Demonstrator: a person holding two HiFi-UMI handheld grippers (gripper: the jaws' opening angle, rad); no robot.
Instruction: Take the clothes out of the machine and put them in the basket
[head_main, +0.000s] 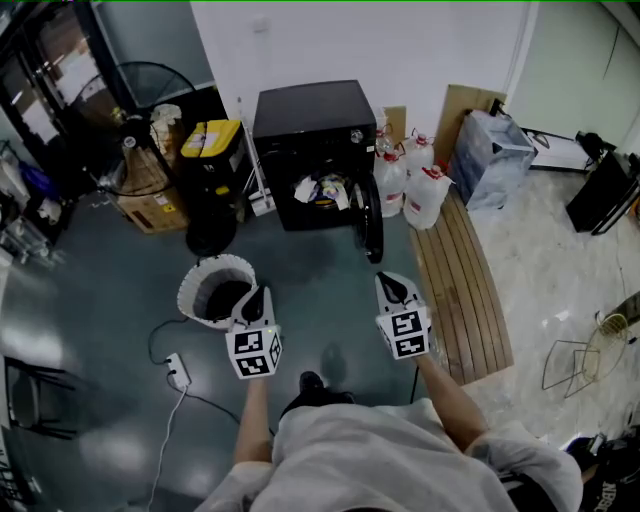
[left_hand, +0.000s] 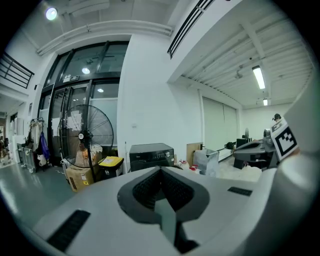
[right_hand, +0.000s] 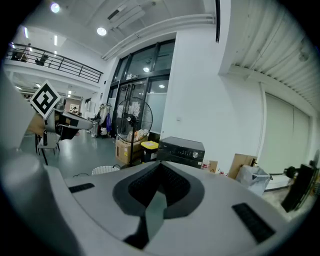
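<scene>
I am holding both claws out ahead of me over the grey floor (head_main: 100, 290), side by side and well apart, both tipped slightly downward. The left claw (head_main: 257, 294) has its jaws pressed together with nothing between them; its own view shows the dark pads meeting at the tip. The right claw (head_main: 392, 287) is the same, jaws together and empty.

The machine (head_main: 313, 125) is black and stands against the white wall straight ahead, well beyond both claws. Its door (head_main: 369, 222) is swung open to the right. The clothes (head_main: 322, 190) are in the drum opening, a pale bundle with a bit of yellow in it, right at the mouth.

The basket (head_main: 190, 298) is white and round. It stands on the floor to the left of the machine and nearer to me. From the head view the left claw's tip overlaps its right rim, though I cannot tell whether they touch. The inside of the basket looks dark, and I cannot tell whether anything lies in it.

Left of the machine are a bin (head_main: 212, 140) with a yellow lid, a cardboard box (head_main: 152, 205) and a standing fan (head_main: 150, 85). To its right are white jugs (head_main: 425, 195) with red caps, next to a slatted wooden board (head_main: 462, 285) lying on the floor. A power strip (head_main: 178, 372) lies near my left arm.
</scene>
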